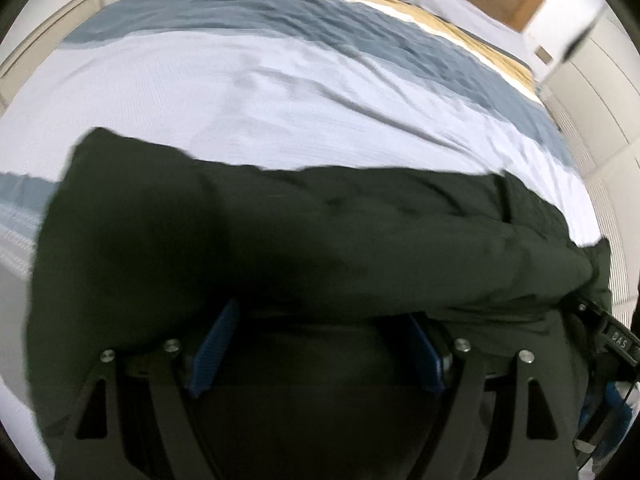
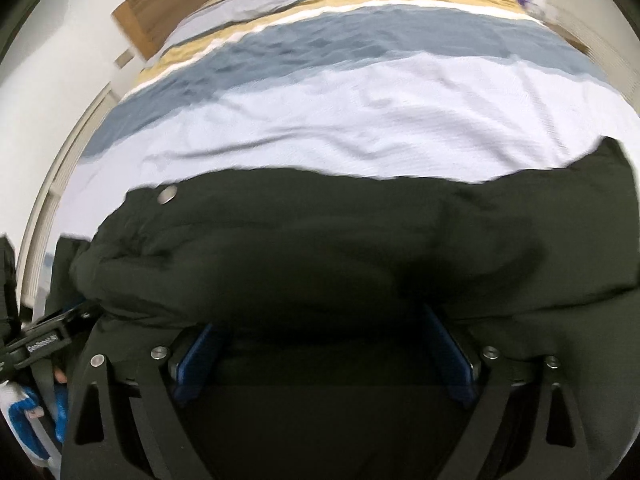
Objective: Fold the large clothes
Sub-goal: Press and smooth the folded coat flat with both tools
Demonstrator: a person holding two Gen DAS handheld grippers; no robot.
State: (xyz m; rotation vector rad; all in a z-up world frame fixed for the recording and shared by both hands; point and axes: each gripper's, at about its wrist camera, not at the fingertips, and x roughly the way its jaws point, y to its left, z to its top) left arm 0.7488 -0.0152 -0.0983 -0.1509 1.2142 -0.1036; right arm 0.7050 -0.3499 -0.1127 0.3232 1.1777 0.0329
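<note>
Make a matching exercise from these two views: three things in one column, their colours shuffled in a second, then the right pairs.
Things:
1. jacket
2. headboard
3. finger pads

Colours:
A. blue
B. dark green
C. brown wood

Pairs: 1-B, 2-C, 3-A

The supporting surface is a bed covered by a striped duvet (image 1: 280,92) in pale lavender, slate blue, white and mustard bands. A bulky dark green padded garment (image 1: 280,232), apparently a jacket, lies directly on the pale band at the near edge.
</note>
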